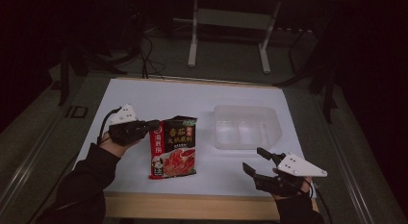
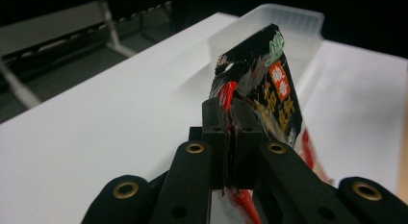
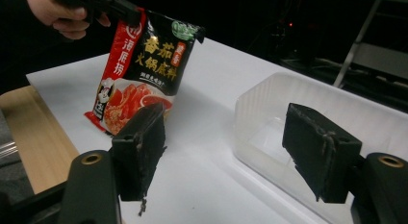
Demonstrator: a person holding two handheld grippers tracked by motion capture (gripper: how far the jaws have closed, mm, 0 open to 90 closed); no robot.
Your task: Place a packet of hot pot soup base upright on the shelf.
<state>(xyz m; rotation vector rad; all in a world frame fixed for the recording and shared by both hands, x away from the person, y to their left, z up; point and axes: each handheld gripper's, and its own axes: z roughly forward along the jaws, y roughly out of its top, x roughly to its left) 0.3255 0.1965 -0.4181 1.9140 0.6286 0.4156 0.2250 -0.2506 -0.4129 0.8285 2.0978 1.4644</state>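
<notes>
One sauce packet [image 1: 174,147] is showing, one clear plastic tub [image 1: 248,126] (three compartments inside), two tongs sharing one counter [image 1: 159,96].

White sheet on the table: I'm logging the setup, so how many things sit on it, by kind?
Sauce packet: 1, top edge pinched in the left gripper
Clear plastic tub: 1
Total: 2

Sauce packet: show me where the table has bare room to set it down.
Free: the white table behind the sauce packet, and the front strip between it and the right gripper. The clear bin also looks empty. Crowded: around the left gripper.
</notes>
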